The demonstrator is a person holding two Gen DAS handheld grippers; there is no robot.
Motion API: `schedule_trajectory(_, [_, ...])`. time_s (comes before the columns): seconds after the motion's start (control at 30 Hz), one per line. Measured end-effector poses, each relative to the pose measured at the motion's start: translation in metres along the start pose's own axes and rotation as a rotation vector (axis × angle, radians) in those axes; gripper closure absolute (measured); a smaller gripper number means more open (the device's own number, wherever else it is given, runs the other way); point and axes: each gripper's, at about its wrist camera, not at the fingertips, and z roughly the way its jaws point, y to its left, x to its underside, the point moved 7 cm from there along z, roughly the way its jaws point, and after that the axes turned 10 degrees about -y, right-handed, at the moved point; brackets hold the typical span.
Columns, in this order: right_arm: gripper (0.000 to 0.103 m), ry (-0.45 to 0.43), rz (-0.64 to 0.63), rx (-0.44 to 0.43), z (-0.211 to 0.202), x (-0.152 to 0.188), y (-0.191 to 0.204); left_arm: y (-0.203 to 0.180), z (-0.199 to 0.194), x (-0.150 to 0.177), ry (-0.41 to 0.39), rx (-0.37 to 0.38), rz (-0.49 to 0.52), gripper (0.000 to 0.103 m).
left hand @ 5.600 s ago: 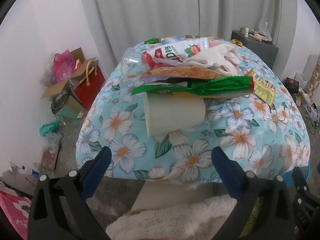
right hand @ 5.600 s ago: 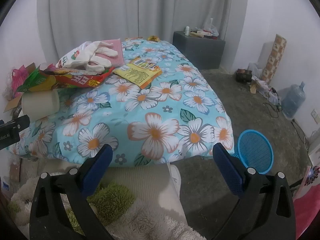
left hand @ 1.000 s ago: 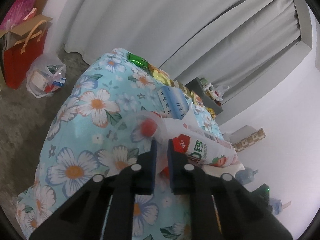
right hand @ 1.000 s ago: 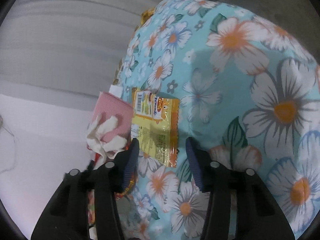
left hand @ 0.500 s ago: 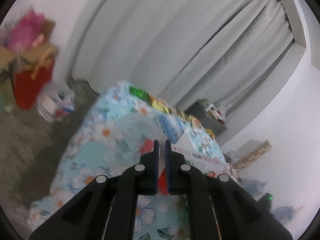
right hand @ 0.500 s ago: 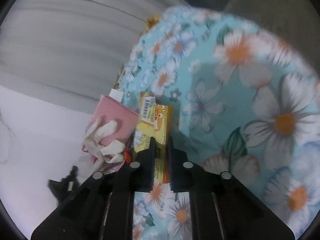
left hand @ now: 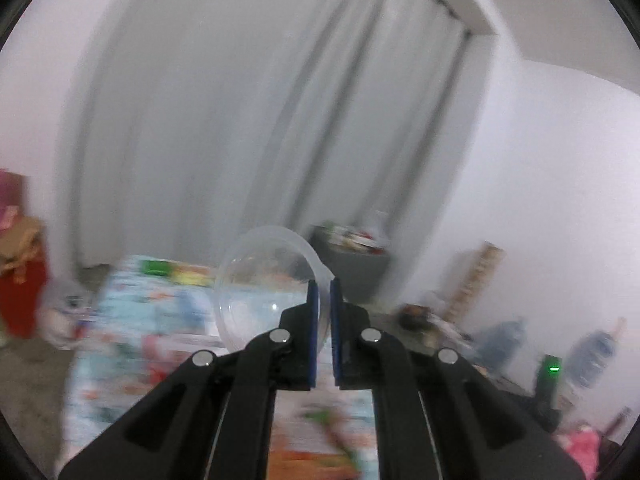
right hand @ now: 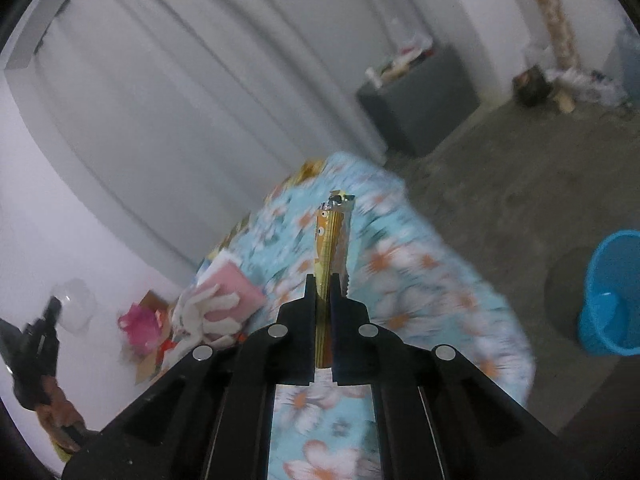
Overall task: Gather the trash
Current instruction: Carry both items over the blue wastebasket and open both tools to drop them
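Note:
My left gripper (left hand: 322,292) is shut on the rim of a clear plastic cup (left hand: 264,288) and holds it up above the bed; the cup (right hand: 74,306) and the left gripper (right hand: 48,312) also show at the left of the right wrist view. My right gripper (right hand: 323,280) is shut on a yellow snack wrapper (right hand: 332,240), which stands on edge between the jaws, lifted off the floral bed (right hand: 420,280). More wrappers (left hand: 168,270) lie blurred on the bed below.
A blue basket (right hand: 612,292) stands on the floor right of the bed. White gloves (right hand: 208,312) lie on a pink cloth (right hand: 236,286). A grey cabinet (right hand: 424,100) stands by the curtain. Water jugs (left hand: 504,340) and bags (left hand: 20,280) sit along the walls.
Both grippers closed and lifted. The left raised the clear cup off the bed; the right picked the yellow wrapper up off the bedspread and pulled back.

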Motion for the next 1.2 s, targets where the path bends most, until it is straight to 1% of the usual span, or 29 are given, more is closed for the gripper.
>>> schedule_trajectory(0.03, [0.099, -0.020, 0.000, 0.014, -0.009, -0.003, -0.007, -0.024, 0.010, 0.005, 0.026, 0.058, -0.004, 0.098])
schedule_trajectory(0.07, [0.099, -0.058, 0.003, 0.045, -0.024, -0.011, -0.021, -0.041, 0.018, 0.010, 0.047, 0.097, -0.006, 0.098])
schedule_trajectory(0.13, [0.099, -0.105, 0.016, 0.090, -0.040, -0.021, -0.043, -0.082, 0.039, 0.025, 0.105, 0.185, -0.005, 0.098])
schedule_trajectory(0.17, [0.099, -0.119, 0.028, 0.106, -0.045, -0.024, -0.052, -0.106, 0.053, 0.037, 0.143, 0.237, -0.010, 0.098])
schedule_trajectory(0.2, [0.099, -0.140, 0.051, 0.137, -0.054, -0.028, -0.070, -0.129, 0.068, 0.050, 0.189, 0.285, -0.022, 0.098])
schedule_trajectory(0.27, [0.099, -0.175, 0.086, 0.224, -0.071, -0.035, -0.108, -0.168, 0.097, 0.078, 0.283, 0.370, -0.051, 0.098])
schedule_trajectory(0.37, [0.099, -0.202, 0.146, 0.311, -0.083, -0.037, -0.154, -0.228, 0.152, 0.130, 0.445, 0.449, -0.075, 0.098])
schedule_trajectory(0.4, [0.099, -0.210, 0.185, 0.362, -0.088, -0.037, -0.183, -0.245, 0.165, 0.145, 0.487, 0.464, -0.078, 0.098])
schedule_trajectory(0.43, [0.099, -0.209, 0.207, 0.387, -0.087, -0.036, -0.194, -0.271, 0.189, 0.175, 0.572, 0.481, -0.087, 0.098])
schedule_trajectory(0.5, [0.099, -0.207, 0.273, 0.440, -0.087, -0.030, -0.234, -0.303, 0.215, 0.212, 0.664, 0.488, -0.077, 0.098])
schedule_trajectory(0.57, [0.099, -0.190, 0.336, 0.502, -0.086, -0.019, -0.275, -0.343, 0.244, 0.265, 0.759, 0.489, -0.026, 0.098])
schedule_trajectory(0.6, [0.099, -0.182, 0.361, 0.524, -0.081, -0.013, -0.287, -0.355, 0.251, 0.283, 0.793, 0.491, -0.007, 0.098])
schedule_trajectory(0.63, [0.099, -0.169, 0.388, 0.549, -0.077, -0.007, -0.305, -0.371, 0.263, 0.311, 0.842, 0.491, 0.020, 0.098])
schedule_trajectory(0.67, [0.098, -0.157, 0.405, 0.566, -0.072, -0.003, -0.314, -0.384, 0.273, 0.337, 0.878, 0.486, 0.053, 0.098])
schedule_trajectory(0.7, [0.098, -0.141, 0.437, 0.591, -0.073, 0.003, -0.333, -0.397, 0.283, 0.361, 0.911, 0.486, 0.079, 0.098])
schedule_trajectory(0.8, [0.095, -0.120, 0.481, 0.630, -0.064, 0.013, -0.368, -0.422, 0.300, 0.417, 0.990, 0.476, 0.122, 0.098])
schedule_trajectory(0.83, [0.091, -0.116, 0.488, 0.651, -0.060, 0.015, -0.379, -0.431, 0.309, 0.440, 1.022, 0.475, 0.138, 0.098])
schedule_trajectory(0.9, [0.085, -0.108, 0.499, 0.673, -0.053, 0.018, -0.393, -0.445, 0.316, 0.468, 1.062, 0.476, 0.169, 0.098])
schedule_trajectory(0.93, [0.074, -0.100, 0.511, 0.698, -0.049, 0.023, -0.404, -0.452, 0.319, 0.486, 1.088, 0.471, 0.189, 0.098])
schedule_trajectory(0.97, [0.062, -0.094, 0.524, 0.713, -0.051, 0.024, -0.411, -0.456, 0.319, 0.497, 1.108, 0.462, 0.205, 0.097])
schedule_trajectory(1.0, [0.057, -0.088, 0.532, 0.728, -0.052, 0.025, -0.417, -0.457, 0.324, 0.511, 1.134, 0.435, 0.228, 0.094])
schedule_trajectory(1.03, [0.052, -0.081, 0.537, 0.749, -0.053, 0.028, -0.422, -0.454, 0.326, 0.515, 1.144, 0.416, 0.233, 0.089])
schedule_trajectory(1.07, [0.052, -0.072, 0.542, 0.774, -0.054, 0.033, -0.426, -0.453, 0.328, 0.519, 1.145, 0.401, 0.230, 0.086])
schedule_trajectory(1.1, [0.052, -0.072, 0.544, 0.777, -0.056, 0.035, -0.424, -0.452, 0.330, 0.518, 1.138, 0.396, 0.221, 0.082])
schedule_trajectory(1.17, [0.048, -0.074, 0.541, 0.784, -0.059, 0.039, -0.419, -0.456, 0.323, 0.510, 1.119, 0.405, 0.212, 0.078])
schedule_trajectory(1.2, [0.048, -0.071, 0.532, 0.788, -0.065, 0.040, -0.414, -0.450, 0.318, 0.505, 1.112, 0.411, 0.218, 0.076])
